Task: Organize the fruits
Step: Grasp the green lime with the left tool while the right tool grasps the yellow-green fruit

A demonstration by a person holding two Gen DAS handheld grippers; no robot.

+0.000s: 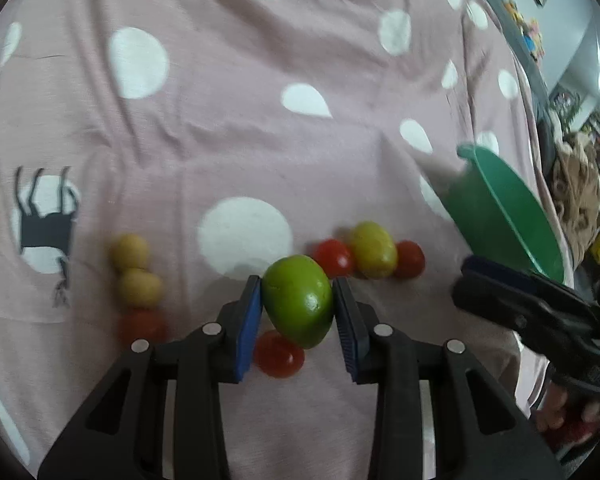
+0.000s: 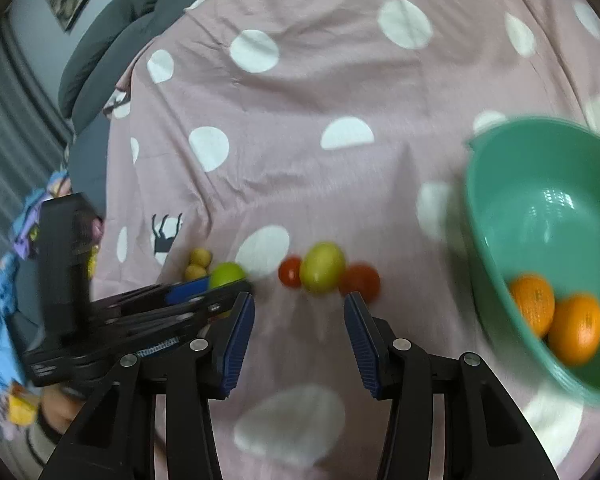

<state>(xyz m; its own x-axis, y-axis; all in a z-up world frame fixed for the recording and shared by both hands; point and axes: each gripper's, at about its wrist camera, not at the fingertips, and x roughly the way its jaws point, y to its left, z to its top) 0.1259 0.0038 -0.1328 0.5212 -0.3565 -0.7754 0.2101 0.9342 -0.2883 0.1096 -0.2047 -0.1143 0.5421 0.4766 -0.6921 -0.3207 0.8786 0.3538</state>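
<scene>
**Green fruit gripped, bowl waiting on the right**

Nearest the left wrist camera, the left gripper (image 1: 298,304) clamps a green fruit (image 1: 298,300) between its blue pads (image 1: 249,322), which press its two sides. The fruit seems lifted just above the cloth, probably so it can be carried off without nudging its neighbours. A red tomato (image 1: 279,354) lies just under and behind it.

The right gripper (image 2: 299,336) hangs with its fingers spread wide and nothing between them, seemingly free for the next pick.

Farther out on the pink spotted bedsheet (image 1: 260,100), a yellow-green fruit (image 1: 373,250) sits between two red tomatoes (image 1: 333,258), touching both. To the left, two small yellow fruits (image 1: 134,268) and a reddish one (image 1: 142,326) lie in a close line.

The green bowl (image 2: 500,216) stands tilted at the right, already holding two oranges (image 2: 556,320). That suggests it is the collecting place, and the tilt likely keeps its mouth turned toward the fruit.
</scene>
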